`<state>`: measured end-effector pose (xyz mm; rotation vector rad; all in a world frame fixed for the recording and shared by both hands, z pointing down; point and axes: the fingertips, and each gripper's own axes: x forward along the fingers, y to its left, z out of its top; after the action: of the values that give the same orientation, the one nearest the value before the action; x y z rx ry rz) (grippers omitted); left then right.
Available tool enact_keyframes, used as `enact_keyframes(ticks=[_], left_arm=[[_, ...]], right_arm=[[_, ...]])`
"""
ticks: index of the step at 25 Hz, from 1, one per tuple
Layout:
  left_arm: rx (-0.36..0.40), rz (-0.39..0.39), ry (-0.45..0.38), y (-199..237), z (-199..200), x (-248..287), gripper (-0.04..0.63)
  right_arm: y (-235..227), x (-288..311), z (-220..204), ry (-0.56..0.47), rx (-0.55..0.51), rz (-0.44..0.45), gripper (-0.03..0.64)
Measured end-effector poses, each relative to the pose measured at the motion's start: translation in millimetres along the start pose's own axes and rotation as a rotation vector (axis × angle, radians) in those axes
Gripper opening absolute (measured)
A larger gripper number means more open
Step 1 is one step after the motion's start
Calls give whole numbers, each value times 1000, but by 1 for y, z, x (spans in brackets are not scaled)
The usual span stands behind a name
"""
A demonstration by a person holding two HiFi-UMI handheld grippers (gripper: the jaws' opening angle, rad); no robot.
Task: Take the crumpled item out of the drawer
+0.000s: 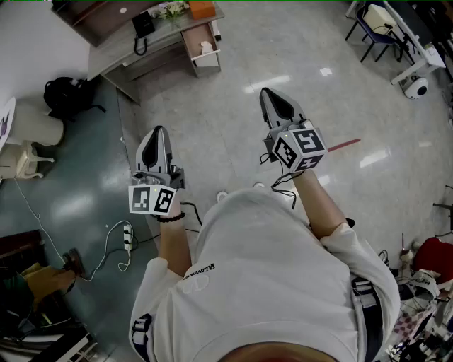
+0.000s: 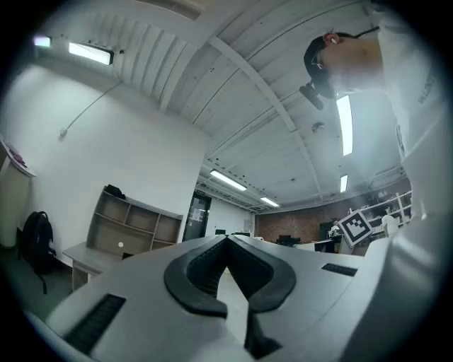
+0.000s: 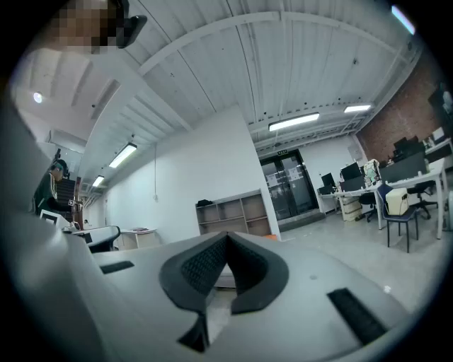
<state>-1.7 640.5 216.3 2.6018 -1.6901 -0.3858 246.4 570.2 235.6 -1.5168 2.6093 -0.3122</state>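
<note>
In the head view a wooden desk (image 1: 113,53) stands far ahead, and a drawer (image 1: 192,42) at its right end is pulled open. A small white crumpled item (image 1: 206,47) lies inside it. My left gripper (image 1: 158,131) is held out over the floor, well short of the desk, its jaws together with nothing between them. My right gripper (image 1: 265,91) is further forward and to the right, also shut and empty. Their own views show the left gripper (image 2: 226,239) and the right gripper (image 3: 226,235) with tips meeting, aimed across the room towards an open shelf unit (image 3: 232,215).
A black phone (image 1: 144,25) and an orange box (image 1: 202,8) sit on the desk. A black backpack (image 1: 67,95) lies at the left, a power strip (image 1: 127,237) with cable on the floor near my feet. Office chairs (image 1: 374,25) stand at the far right. A red stick (image 1: 343,146) lies on the floor.
</note>
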Motion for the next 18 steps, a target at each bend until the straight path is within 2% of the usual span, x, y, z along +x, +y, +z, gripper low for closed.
enact_keyframes(ticks=[8, 18], left_arm=[[-9, 10, -4, -23, -7, 13, 0], [-9, 21, 10, -61, -30, 38, 0]], right_arm=[[-23, -8, 5, 16, -4, 16, -3], [-79, -18, 3, 41, 33, 8, -2]])
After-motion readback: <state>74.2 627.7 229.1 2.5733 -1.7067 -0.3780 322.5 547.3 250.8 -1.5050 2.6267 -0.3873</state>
